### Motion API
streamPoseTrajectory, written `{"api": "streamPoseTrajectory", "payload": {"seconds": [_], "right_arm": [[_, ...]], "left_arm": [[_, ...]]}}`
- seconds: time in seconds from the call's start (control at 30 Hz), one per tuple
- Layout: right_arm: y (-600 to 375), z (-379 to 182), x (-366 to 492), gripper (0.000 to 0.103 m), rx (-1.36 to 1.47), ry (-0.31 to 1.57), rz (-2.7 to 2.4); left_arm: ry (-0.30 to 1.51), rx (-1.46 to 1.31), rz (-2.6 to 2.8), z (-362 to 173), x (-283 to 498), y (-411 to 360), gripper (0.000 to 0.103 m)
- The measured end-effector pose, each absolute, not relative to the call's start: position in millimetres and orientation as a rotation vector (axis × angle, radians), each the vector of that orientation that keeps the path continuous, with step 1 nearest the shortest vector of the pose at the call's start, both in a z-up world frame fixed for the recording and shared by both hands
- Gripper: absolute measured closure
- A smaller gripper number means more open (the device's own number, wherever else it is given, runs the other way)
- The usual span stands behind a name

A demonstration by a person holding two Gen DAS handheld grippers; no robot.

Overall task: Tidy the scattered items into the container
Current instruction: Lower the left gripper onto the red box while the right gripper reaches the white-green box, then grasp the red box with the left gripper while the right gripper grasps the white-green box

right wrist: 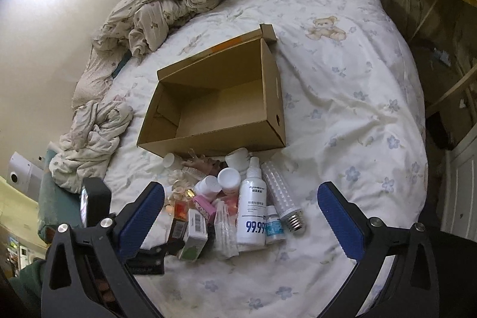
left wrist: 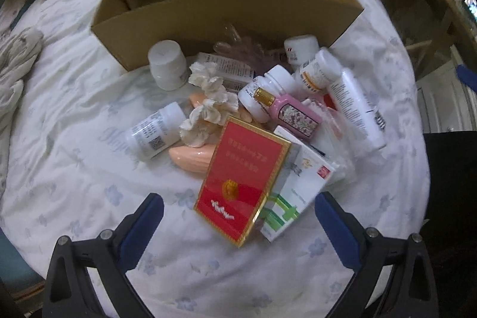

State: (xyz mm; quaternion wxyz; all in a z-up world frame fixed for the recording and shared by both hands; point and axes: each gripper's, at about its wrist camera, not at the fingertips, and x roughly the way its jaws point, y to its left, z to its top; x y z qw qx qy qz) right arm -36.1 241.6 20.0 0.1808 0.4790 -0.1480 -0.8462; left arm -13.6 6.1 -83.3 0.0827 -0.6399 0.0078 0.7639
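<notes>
The left gripper (left wrist: 238, 216) is wide open and holds nothing, with one red box (left wrist: 243, 184) between its fingers. The right gripper (right wrist: 240, 212) is wide open and empty too. Just past it stands one white bottle (right wrist: 252, 207) marked "99.9", and farther on sits one brown cardboard box (right wrist: 214, 106).

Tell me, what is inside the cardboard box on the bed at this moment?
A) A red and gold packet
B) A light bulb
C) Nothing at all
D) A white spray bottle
C: the right wrist view looks down into the cardboard box and shows only its bare floor, while the spray bottle, the light bulb and the other items lie outside, in front of it.
</notes>
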Motion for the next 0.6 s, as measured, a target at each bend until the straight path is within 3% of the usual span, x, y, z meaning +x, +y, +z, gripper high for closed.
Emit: {"api": "streamPoseTrajectory", "payload": {"seconds": [0.17, 0.43, 0.47, 0.5, 0.6], "right_arm": [[240, 15, -38, 0.000, 1.359, -0.448, -2.348], [224, 10, -39, 0.000, 1.368, -0.411, -2.288], [224, 8, -39, 0.000, 1.374, -0.409, -2.287], [224, 7, -39, 0.000, 1.380, -0.406, -2.285], [223, 5, -40, 0.000, 1.393, -0.397, -2.277]], "left_arm": [[-0.036, -1.953, 2.213, -99, -32, -9, 0.003], [-0.382, -1.991, 2.096, -119, -47, -37, 0.004], [-0.433, -1.985, 2.087, -120, -47, -42, 0.015], [-0.471, -1.980, 2.082, -120, -47, -45, 0.038], [-0.420, -1.984, 2.121, -116, -48, -47, 0.043]]}}
